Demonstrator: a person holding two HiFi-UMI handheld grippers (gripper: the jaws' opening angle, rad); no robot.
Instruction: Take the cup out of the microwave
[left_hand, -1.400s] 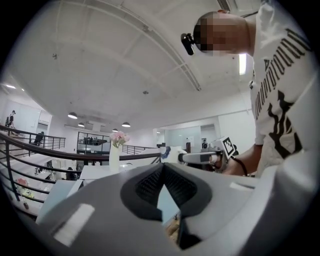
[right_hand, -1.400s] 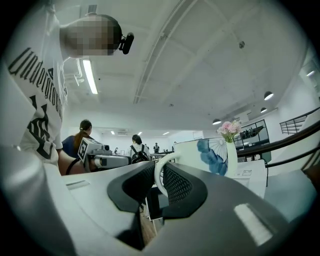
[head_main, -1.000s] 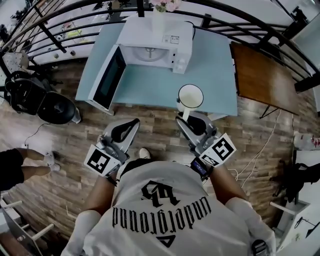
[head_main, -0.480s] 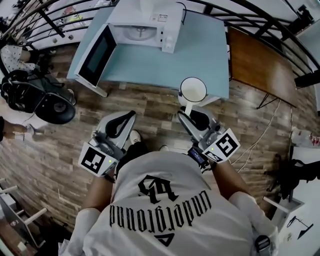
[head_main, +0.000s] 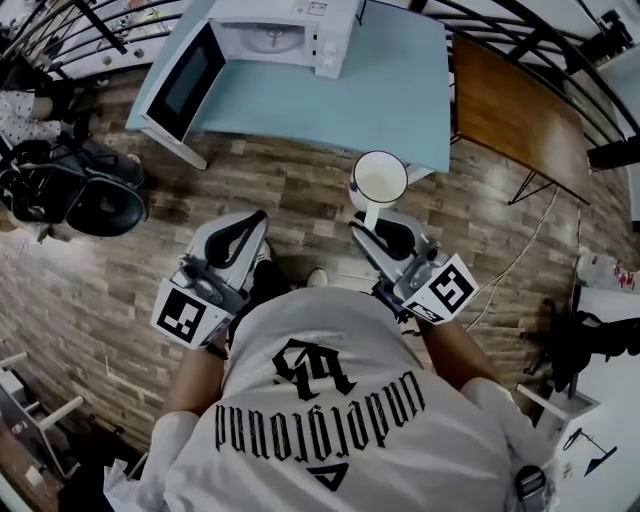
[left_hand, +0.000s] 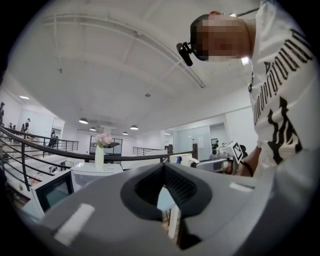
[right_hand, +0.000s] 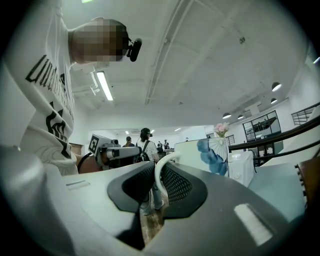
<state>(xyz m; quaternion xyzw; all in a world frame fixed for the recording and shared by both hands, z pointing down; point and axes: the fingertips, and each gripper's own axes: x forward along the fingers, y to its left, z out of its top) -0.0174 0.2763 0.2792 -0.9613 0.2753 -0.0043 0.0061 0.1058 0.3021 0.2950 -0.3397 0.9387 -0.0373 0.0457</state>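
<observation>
The white cup (head_main: 380, 180) with a blue pattern (right_hand: 210, 152) hangs in the air just off the blue table's (head_main: 390, 100) near edge, above the wooden floor. My right gripper (head_main: 362, 228) is shut on its thin white handle (right_hand: 157, 176), pointing level. The white microwave (head_main: 275, 30) stands at the table's far left with its door (head_main: 180, 85) swung wide open. My left gripper (head_main: 256, 220) floats beside the right one over the floor, jaws shut with nothing between them. In the left gripper view its tips (left_hand: 162, 167) meet in front of the microwave (left_hand: 95, 172).
A brown wooden table (head_main: 510, 110) adjoins the blue one on the right. A black chair (head_main: 95, 205) stands on the floor at the left. A curved dark railing (head_main: 520, 30) runs behind the tables. A vase of flowers (left_hand: 100, 152) sits on the microwave.
Both grippers and the cup have drawn back from the table together. The cup, earlier over the table's near edge, now hangs over the floor. The microwave has slid toward the picture's top.
</observation>
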